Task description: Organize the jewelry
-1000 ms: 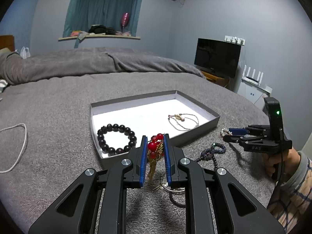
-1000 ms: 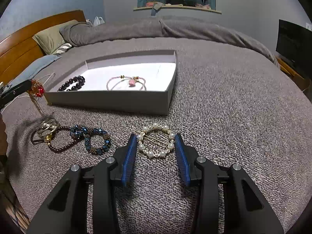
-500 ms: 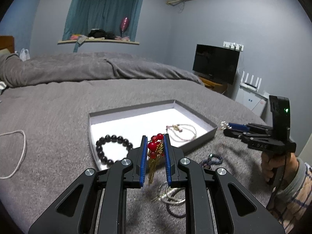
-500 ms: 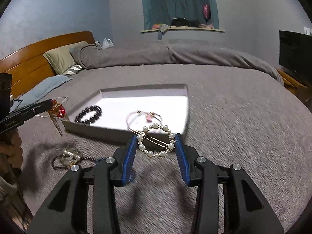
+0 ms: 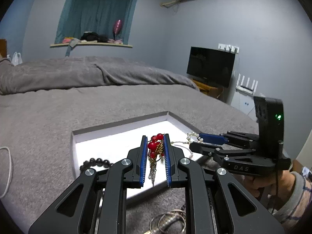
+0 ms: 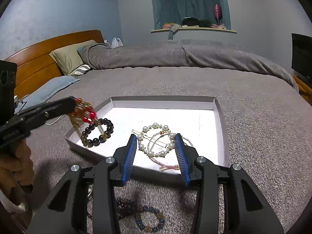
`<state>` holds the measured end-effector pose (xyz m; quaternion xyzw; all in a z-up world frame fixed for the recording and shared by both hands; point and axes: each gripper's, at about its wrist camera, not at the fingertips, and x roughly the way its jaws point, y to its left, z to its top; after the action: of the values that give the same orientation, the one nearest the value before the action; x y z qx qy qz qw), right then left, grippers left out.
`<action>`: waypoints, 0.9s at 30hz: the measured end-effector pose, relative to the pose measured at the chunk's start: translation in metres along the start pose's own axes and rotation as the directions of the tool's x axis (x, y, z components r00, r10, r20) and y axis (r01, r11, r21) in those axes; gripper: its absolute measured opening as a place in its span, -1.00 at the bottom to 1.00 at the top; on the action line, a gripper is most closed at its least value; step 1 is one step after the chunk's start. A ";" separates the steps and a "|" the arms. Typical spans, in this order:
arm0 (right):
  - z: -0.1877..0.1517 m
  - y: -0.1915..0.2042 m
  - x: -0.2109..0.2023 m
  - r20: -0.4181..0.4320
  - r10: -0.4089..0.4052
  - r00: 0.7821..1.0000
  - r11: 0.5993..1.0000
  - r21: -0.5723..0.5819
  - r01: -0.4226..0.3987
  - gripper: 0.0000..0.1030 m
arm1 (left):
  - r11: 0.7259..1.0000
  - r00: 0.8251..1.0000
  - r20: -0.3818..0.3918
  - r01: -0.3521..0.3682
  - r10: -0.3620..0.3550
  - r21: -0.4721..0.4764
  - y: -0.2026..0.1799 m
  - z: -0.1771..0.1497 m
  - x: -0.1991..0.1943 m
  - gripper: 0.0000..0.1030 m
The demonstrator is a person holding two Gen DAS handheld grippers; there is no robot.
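Here, the left claw [image 5: 154, 160] is pinching a red-bead ornament [image 5: 155, 146] w/ gold chains dangling below, hovering over the near-left part of the tray [image 5: 120, 125], which is lying on the grey bed [image 5: 58, 113]. The right claw [image 6: 157, 156] is clamping a pearl ring clip [image 6: 155, 140] between its blue pads [image 6: 129, 155], hanging above the tray's near edge.

Only the right wrist view is showing the whole tray floor: a dark bead bracelet [image 6: 97, 132] is lying at the near-left corner and a pink cord bracelet [image 6: 167, 160] near the front wall, partly under the pearl clip. In the left view the dark bracelet is getting cut off by the claw's fingers. The left view alone is showing silver rings [image 5: 169, 221] on the bed below the claw, while the right view alone is showing a blue-and-brown bead strand [image 6: 142, 214] on the bed in front of the tray.

The tray's far half and right side are lying bare, so room there is open. The walls are low, w/ both claws sitting above rim level.

The ornament is looking blurred in the right view, so chain detail is hard to read. The silver rings are running off the frame's bottom.
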<state>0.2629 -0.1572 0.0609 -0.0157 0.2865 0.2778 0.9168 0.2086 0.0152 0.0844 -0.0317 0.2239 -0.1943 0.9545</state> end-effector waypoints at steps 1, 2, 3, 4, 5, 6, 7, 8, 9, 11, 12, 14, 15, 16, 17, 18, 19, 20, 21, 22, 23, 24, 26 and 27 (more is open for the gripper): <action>0.001 -0.001 0.002 0.000 -0.001 1.000 1.000 0.003 0.001 -0.22 | 1.000 1.000 -0.010 -0.002 0.002 0.005 0.000 0.001 0.006 -0.67; 0.002 -0.003 0.003 0.000 -0.002 1.000 1.000 0.006 0.002 -0.22 | 1.000 1.000 -0.018 -0.004 0.004 0.008 0.000 0.001 0.011 -0.67; 0.002 -0.004 0.004 -0.002 -0.003 1.000 1.000 0.011 0.003 -0.22 | 1.000 0.999 -0.032 -0.006 0.006 0.011 0.000 0.000 0.017 -0.67; 0.003 -0.006 0.007 -0.005 -0.003 1.000 1.000 0.017 0.003 -0.22 | 1.000 0.999 -0.041 -0.009 0.009 0.012 0.000 -0.001 0.021 -0.67; 0.003 -0.008 0.009 -0.008 -0.004 1.000 1.000 0.022 0.004 -0.22 | 1.000 0.999 -0.053 -0.011 0.012 0.013 0.001 -0.002 0.025 -0.67; 0.002 -0.009 0.012 -0.014 -0.006 1.000 1.000 0.027 0.006 -0.22 | 1.000 0.998 -0.065 -0.015 0.016 0.014 0.001 -0.003 0.029 -0.67; 0.002 -0.009 0.014 -0.019 -0.008 1.000 1.000 0.028 0.009 -0.22 | 1.000 0.996 -0.083 -0.022 0.023 0.014 0.002 -0.005 0.034 -0.67; 0.002 -0.009 0.016 -0.025 -0.012 1.000 1.000 0.028 0.013 -0.22 | 1.000 0.995 -0.098 -0.027 0.028 0.014 0.002 -0.007 0.038 -0.67; 0.001 -0.009 0.019 -0.031 -0.015 0.999 0.999 0.028 0.015 -0.22 | 0.999 0.993 -0.116 -0.034 0.036 0.013 0.003 -0.009 0.042 -0.67; 0.001 -0.008 0.023 -0.044 -0.020 0.999 0.999 0.024 0.021 -0.22 | 0.999 0.987 -0.152 -0.041 0.042 0.009 0.004 -0.012 0.051 -0.67; 0.000 -0.007 0.026 -0.054 -0.024 0.998 1.000 0.019 0.025 -0.22 | 0.999 0.985 -0.168 -0.043 0.043 0.007 0.005 -0.013 0.055 -0.67; -0.002 -0.006 0.029 -0.067 -0.032 0.997 0.999 0.010 0.032 -0.22 | 0.999 0.978 -0.203 -0.047 0.048 0.010 0.006 -0.018 0.061 -0.67; -0.003 -0.005 0.030 -0.073 -0.034 0.997 0.999 0.005 0.034 -0.22 | 0.999 0.976 -0.214 -0.047 0.048 0.011 0.006 -0.019 0.063 -0.67; -0.004 -0.004 0.032 -0.079 -0.038 0.996 0.999 -0.002 0.038 -0.22 | 0.999 0.974 -0.220 -0.046 0.048 0.011 0.006 -0.020 0.064 -0.67; -0.005 -0.003 0.034 -0.086 -0.048 0.995 0.999 -0.010 0.048 -0.22 | 0.999 0.972 -0.228 -0.044 0.046 0.013 0.006 -0.021 0.066 -0.67; -0.006 -0.003 0.036 -0.093 -0.056 0.994 0.998 -0.017 0.055 -0.22 | 0.999 0.972 -0.232 -0.045 0.048 0.015 0.005 -0.021 0.066 -0.67; -0.007 -0.002 0.037 -0.098 -0.061 0.993 0.998 -0.021 0.059 -0.22 | 0.999 0.971 -0.235 -0.044 0.046 0.016 0.005 -0.022 0.067 -0.67; -0.007 -0.001 0.038 -0.102 -0.065 0.993 0.998 -0.025 0.062 -0.22 | 0.999 0.970 -0.238 -0.042 0.045 0.015 0.005 -0.023 0.067 -0.66; -0.008 -0.001 0.039 -0.102 -0.066 0.993 0.998 -0.026 0.064 -0.22 | 0.999 0.970 -0.241 -0.041 0.044 0.014 0.005 -0.023 0.068 -0.67; -0.008 -0.001 0.039 -0.102 -0.066 0.993 0.998 -0.026 0.064 -0.22 | 0.999 0.969 -0.242 -0.042 0.044 0.013 0.005 -0.024 0.068 -0.66; -0.008 -0.001 0.039 -0.102 -0.067 0.993 0.998 -0.027 0.065 -0.22 | 0.999 0.969 -0.242 -0.043 0.045 0.011 0.006 -0.024 0.068 -0.66; -0.007 -0.001 0.039 -0.103 -0.068 0.992 0.997 -0.027 0.065 -0.22 | 0.999 0.969 -0.242 -0.042 0.043 0.009 0.006 -0.025 0.067 -0.66; -0.007 -0.001 0.039 -0.103 -0.070 0.992 0.997 -0.028 0.067 -0.22 | 0.999 0.970 -0.242 -0.040 0.040 0.005 0.007 -0.025 0.066 -0.66; -0.007 -0.001 0.039 -0.103 -0.071 0.992 0.997 -0.029 0.068 -0.22 | 0.999 0.970 -0.242 -0.039 0.039 0.004 0.007 -0.026 0.065 -0.66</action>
<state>0.2862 -0.1394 0.0337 -0.0519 0.3293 0.2482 0.9095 0.2536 -0.0027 0.0333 -0.0040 0.3392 -0.1779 0.9237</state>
